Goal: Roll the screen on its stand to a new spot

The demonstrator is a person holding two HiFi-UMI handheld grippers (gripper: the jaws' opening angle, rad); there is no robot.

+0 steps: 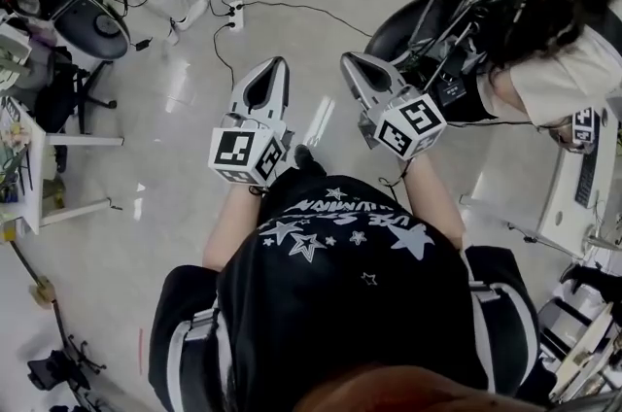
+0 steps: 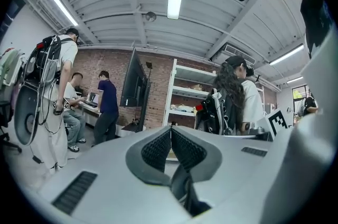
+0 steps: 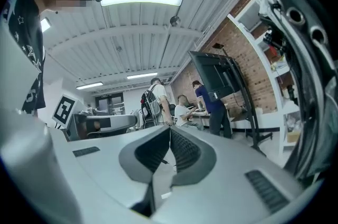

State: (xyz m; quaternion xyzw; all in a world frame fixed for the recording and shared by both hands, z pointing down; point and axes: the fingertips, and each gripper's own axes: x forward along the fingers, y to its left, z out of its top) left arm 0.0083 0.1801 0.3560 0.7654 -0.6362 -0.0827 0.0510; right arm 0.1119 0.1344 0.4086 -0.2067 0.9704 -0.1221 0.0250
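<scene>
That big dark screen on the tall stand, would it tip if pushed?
The screen sits high on a thin stand, so a push near the top may rock or tip it. Its legs splay wide, which should steady a low push. Wheels cannot be made out.

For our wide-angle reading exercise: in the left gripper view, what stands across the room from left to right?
Standing person in white top and pale trousers → person in dark blue shirt → black flat screen on its stand → white open shelving unit → long-haired person in white top.
</scene>
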